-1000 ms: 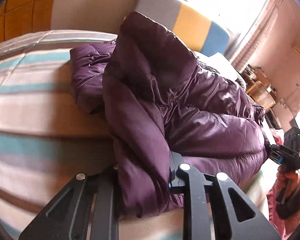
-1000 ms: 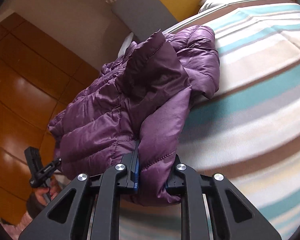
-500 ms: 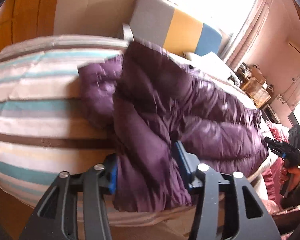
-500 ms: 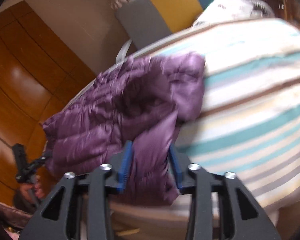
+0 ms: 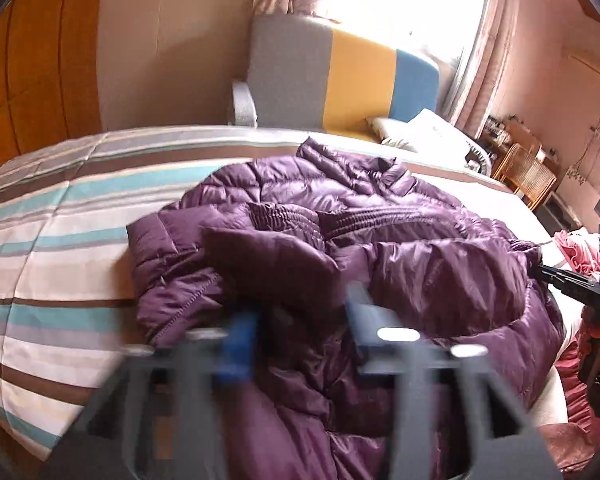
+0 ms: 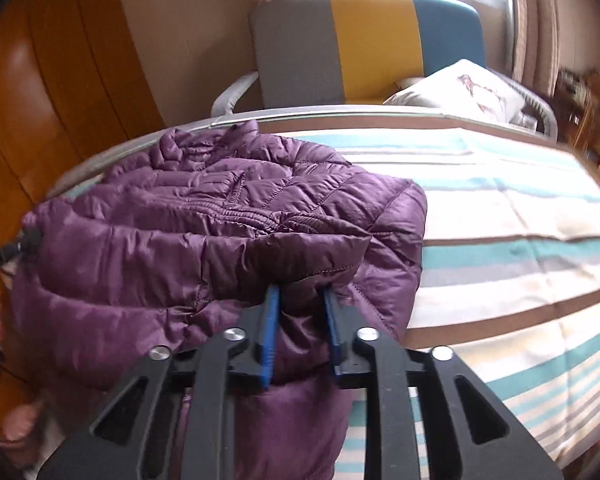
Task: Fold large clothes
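You've got the purple puffer jacket (image 6: 204, 216) lying on the striped bedspread (image 6: 500, 208), bunched toward the 9 o'clock side in the right wrist view, w/ the near hem hanging off the bed edge toward you. Right gripper (image 6: 300, 312) is clamped on a fold of the hem at 6 o'clock; its jaws have just been closing, fabric squeezed between the blue pads. Left gripper (image 5: 296, 328) is blurred in its own view, but its jaws have just been closing too, and purple fabric sits between them, so read it as gripping the jacket's other near corner. In the left view the right gripper shows at 3 o'clock, at the jacket's far end.

Progress, as I judge it: early to mid. The jacket is roughly doubled, one layer rolled over another, w/ a sleeve or flap lumped across the middle, but it's puffy, uneven, not squared. Left to do: carry both held corners toward 12 o'clock, lay them on the upper part, flatten, prob. one more fold.

Armchair (image 6: 364, 48) and pillow (image 6: 460, 84) sit beyond the bed at 12 to 1 o'clock, well apart from the work.
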`<state>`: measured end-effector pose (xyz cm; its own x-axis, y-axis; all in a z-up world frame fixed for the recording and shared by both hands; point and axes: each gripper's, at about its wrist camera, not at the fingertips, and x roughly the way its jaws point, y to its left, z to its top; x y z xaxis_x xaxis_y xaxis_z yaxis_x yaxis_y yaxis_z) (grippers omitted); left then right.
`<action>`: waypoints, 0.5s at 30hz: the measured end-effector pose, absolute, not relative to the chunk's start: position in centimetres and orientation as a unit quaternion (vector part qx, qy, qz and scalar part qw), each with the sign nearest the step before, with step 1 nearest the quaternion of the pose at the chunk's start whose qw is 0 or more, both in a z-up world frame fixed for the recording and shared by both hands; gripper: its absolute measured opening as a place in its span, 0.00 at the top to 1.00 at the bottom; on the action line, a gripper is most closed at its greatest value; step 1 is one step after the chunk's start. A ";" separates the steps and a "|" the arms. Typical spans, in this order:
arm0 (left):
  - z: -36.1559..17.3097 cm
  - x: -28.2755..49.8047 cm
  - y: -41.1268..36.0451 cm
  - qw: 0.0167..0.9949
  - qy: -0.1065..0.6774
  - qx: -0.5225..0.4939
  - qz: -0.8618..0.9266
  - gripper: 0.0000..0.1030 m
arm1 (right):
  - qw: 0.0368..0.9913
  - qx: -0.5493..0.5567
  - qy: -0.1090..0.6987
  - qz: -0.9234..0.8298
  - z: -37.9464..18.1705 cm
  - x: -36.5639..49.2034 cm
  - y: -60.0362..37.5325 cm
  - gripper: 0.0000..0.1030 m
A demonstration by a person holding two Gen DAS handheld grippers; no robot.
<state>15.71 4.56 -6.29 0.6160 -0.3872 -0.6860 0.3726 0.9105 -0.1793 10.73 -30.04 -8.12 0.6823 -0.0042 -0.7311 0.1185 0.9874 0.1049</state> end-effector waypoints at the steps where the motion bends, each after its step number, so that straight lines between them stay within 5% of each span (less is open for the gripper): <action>1: -6.1 15.6 4.6 0.898 0.386 -0.013 -0.211 0.84 | 0.916 0.071 0.393 -0.031 -8.0 10.3 -30.0 0.90; 15: 0.5 13.1 7.5 0.920 0.308 -0.071 -0.233 0.90 | 0.947 0.108 0.302 -0.015 -0.5 8.3 -31.4 0.92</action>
<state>13.14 7.55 0.47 0.7013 -0.4722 -0.5340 0.3845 0.8814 -0.2744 8.32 -31.37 -0.49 0.8174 0.0358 -0.5749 0.0943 0.9763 0.1950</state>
